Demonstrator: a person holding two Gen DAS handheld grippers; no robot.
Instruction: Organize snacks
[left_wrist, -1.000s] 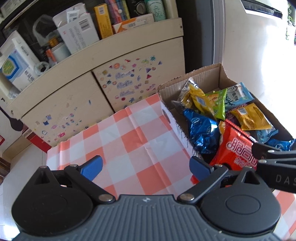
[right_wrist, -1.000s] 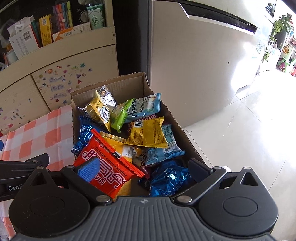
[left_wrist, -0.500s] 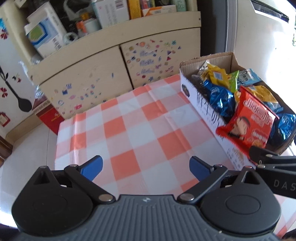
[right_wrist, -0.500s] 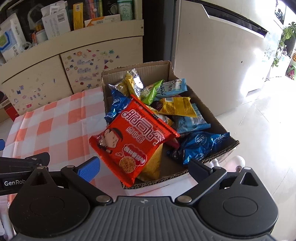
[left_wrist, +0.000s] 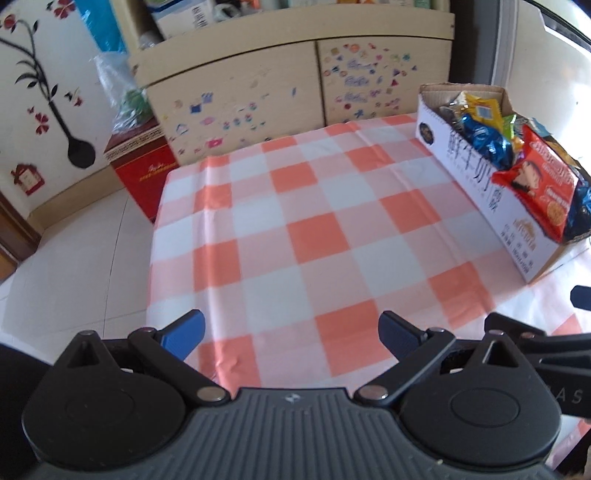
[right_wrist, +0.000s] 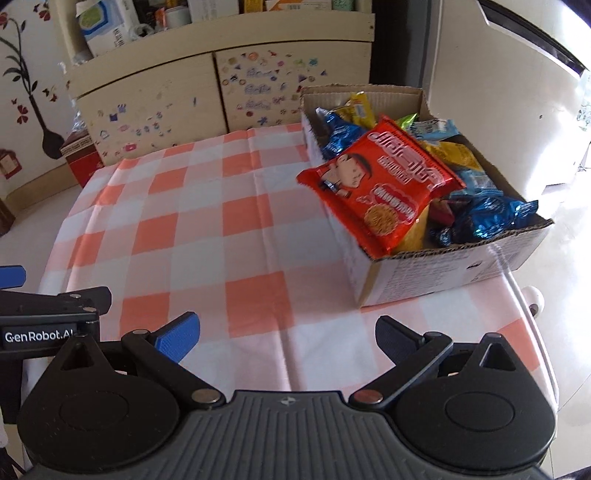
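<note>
Left gripper and right gripper held wide apart and empty above the checked tablecloth, red noodle-snack packet laid atop mixed packets, overhanging the cardboard box rim at table's right.

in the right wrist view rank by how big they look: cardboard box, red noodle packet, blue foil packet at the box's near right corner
1. cardboard box
2. red noodle packet
3. blue foil packet, partly hidden among the other snacks, so its full size is unsure

Red snack packet tilted atop snack-filled cardboard box, overhanging left wall.
</note>
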